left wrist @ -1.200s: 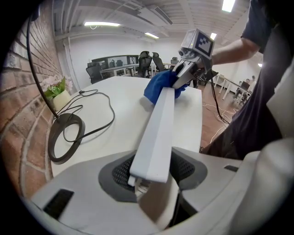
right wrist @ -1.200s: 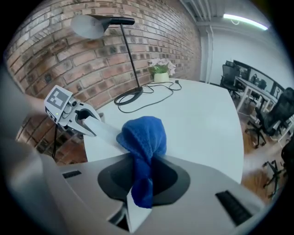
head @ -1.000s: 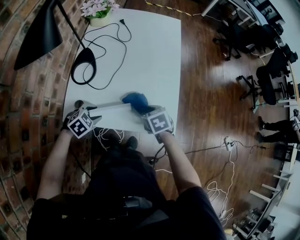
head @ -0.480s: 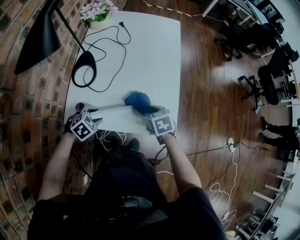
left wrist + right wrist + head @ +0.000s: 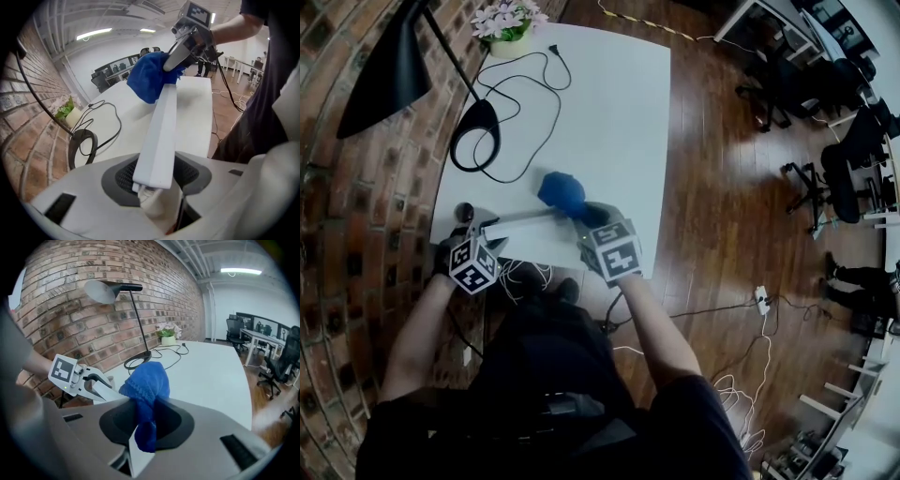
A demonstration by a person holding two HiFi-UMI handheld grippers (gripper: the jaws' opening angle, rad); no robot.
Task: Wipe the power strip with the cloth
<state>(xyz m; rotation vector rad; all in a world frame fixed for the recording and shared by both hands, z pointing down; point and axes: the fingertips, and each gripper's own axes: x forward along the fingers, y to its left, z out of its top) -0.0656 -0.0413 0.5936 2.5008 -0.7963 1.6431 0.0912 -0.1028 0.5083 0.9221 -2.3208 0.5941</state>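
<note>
While my left claw (image 5: 157, 183) pinches the power strip (image 5: 161, 123) steady, my right claw (image 5: 143, 436), clamped on the cloth (image 5: 146, 380), should stroke lengthwise.

Held a long white power strip (image 5: 159, 136) by one end in the left gripper (image 5: 157, 187), over the table's (image 5: 609, 112) near edge. Had a bunched blue cloth (image 5: 145, 380), pinched in the right gripper (image 5: 140, 427), against its far end.

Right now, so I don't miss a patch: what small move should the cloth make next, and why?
Probably draw the cloth in the right tool along the strip toward the left tool. The cloth sits at the strip's far end, the left tool clamps the near end, and the length between lies uncovered.
</note>
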